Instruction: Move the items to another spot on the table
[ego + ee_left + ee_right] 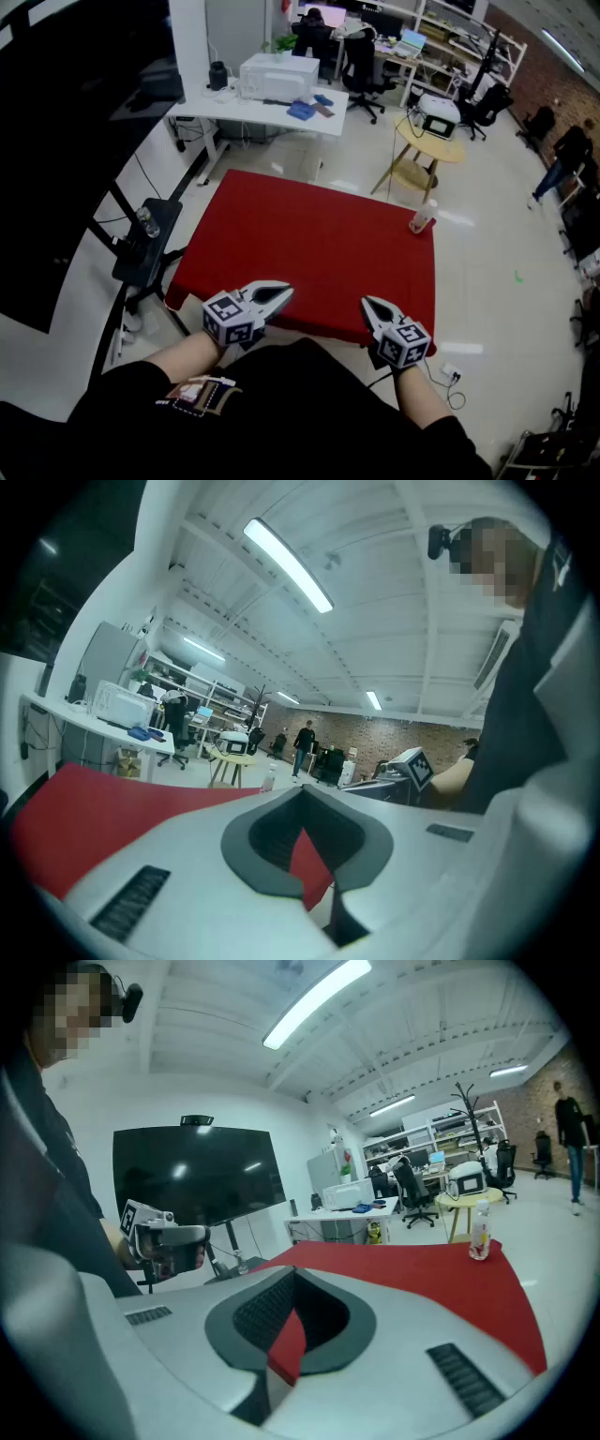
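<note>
A clear plastic bottle [422, 217] with a pale label stands upright near the far right corner of the red table [309, 234]. It also shows in the right gripper view as a bottle [480, 1230] far off, and in the left gripper view as a small bottle [269, 780]. My left gripper [284, 293] hovers over the table's near edge at the left, jaws shut on nothing. My right gripper [368, 305] hangs at the near edge to the right, also shut and empty. Both are far from the bottle.
A black stand [145, 244] sits close to the table's left side, with a large dark screen [56, 141] behind it. A white desk with a printer [277, 80] and a round wooden table [427, 141] lie beyond. A person [562, 159] walks at far right.
</note>
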Available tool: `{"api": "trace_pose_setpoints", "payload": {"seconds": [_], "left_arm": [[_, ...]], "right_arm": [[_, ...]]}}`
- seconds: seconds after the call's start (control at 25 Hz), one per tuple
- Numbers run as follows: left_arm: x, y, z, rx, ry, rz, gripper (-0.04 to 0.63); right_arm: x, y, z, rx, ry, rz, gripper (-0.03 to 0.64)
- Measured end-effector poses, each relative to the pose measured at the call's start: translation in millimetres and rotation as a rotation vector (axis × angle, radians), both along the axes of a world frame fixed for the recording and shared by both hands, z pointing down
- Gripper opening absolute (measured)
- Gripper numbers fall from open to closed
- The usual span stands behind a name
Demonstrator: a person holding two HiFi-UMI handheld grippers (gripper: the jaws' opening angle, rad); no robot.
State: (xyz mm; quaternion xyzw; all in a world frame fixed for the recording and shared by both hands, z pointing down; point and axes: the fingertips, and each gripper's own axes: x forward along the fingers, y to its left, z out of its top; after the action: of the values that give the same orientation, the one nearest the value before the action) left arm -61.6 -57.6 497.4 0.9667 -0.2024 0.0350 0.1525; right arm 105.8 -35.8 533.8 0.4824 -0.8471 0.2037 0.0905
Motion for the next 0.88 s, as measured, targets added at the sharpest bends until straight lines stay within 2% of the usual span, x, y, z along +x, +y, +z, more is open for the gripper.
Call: {"api": "trace_pose_setpoints", "payload": {"seconds": [0.16, 0.48, 0.64, 0.88], "left_arm": [[46, -2, -9, 0.015, 0.036, 0.008, 0.003], [149, -26, -11, 0.006, 0.045, 0.031, 0.003], [193, -59, -8, 0.011, 0.032, 0.059, 0.003], [235, -124, -4, 0.031, -0.007, 0.13, 0.003]], "right_arm": [[73, -3, -14, 0.038, 0.022, 0.072, 0.002], [205, -12, -25, 0.056, 0.062, 0.188, 0.003], [253, -36, -28, 0.079, 0.09, 0.258, 0.003], [312, -76, -10, 0.046, 0.114, 0.398, 0.003]]}}
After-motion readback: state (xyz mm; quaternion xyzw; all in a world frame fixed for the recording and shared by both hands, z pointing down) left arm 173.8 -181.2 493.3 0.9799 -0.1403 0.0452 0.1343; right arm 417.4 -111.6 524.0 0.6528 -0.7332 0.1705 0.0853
